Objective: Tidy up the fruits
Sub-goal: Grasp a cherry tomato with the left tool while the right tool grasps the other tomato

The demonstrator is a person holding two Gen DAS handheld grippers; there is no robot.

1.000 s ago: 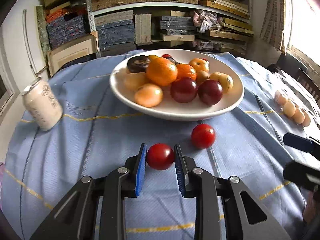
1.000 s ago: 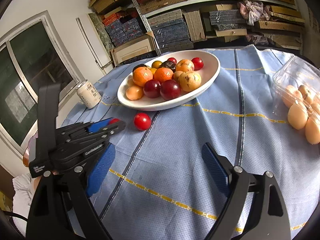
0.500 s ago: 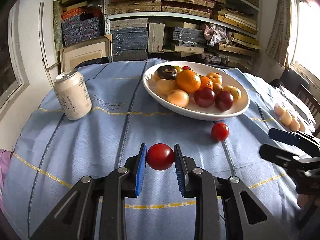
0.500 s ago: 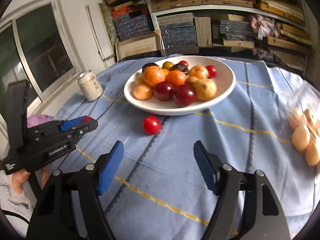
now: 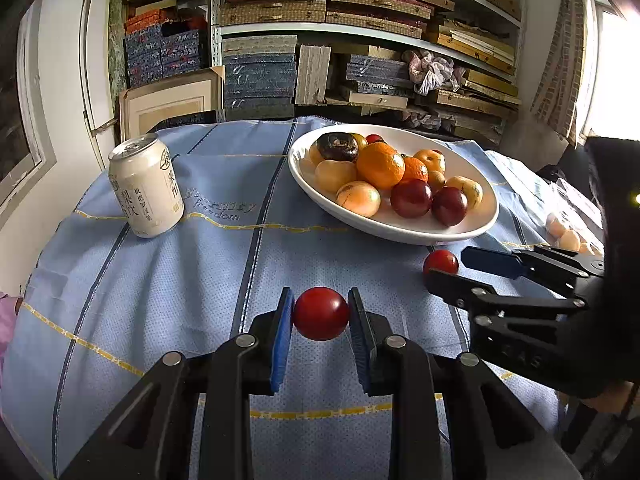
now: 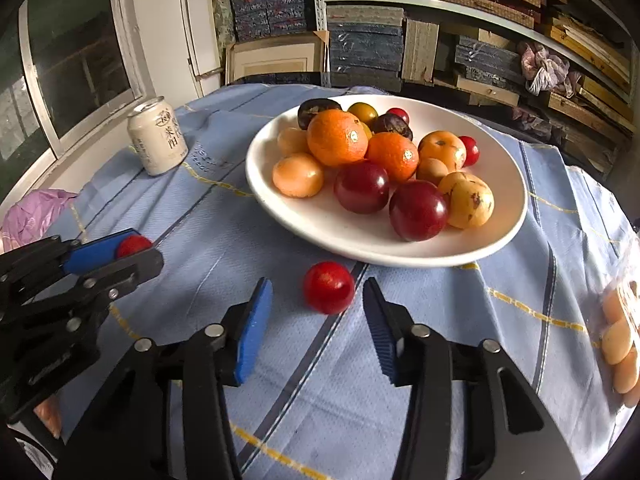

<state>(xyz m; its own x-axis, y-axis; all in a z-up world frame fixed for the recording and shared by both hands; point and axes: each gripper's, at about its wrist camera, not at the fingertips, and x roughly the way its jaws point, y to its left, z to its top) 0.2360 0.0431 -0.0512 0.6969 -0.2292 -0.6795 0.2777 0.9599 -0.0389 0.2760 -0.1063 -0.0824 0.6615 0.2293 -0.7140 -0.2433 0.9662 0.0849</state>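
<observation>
I held my left gripper [image 5: 321, 314] angled down over the blue cloth [image 5: 200, 280], its ribbed blue pads clamped on a smooth, glossy red fruit [image 5: 321, 313] lifted clear of the weave. My right gripper [image 6: 318, 312] tilted down too, jaws just closing but not yet touching the second red fruit [image 6: 329, 287], which sat on the cloth between them (just in front of the white bowl [image 6: 500, 236] heaped with oranges, plums and speckled yellow fruit). A pale drink can [image 5: 146, 188] stood upright, well apart.
</observation>
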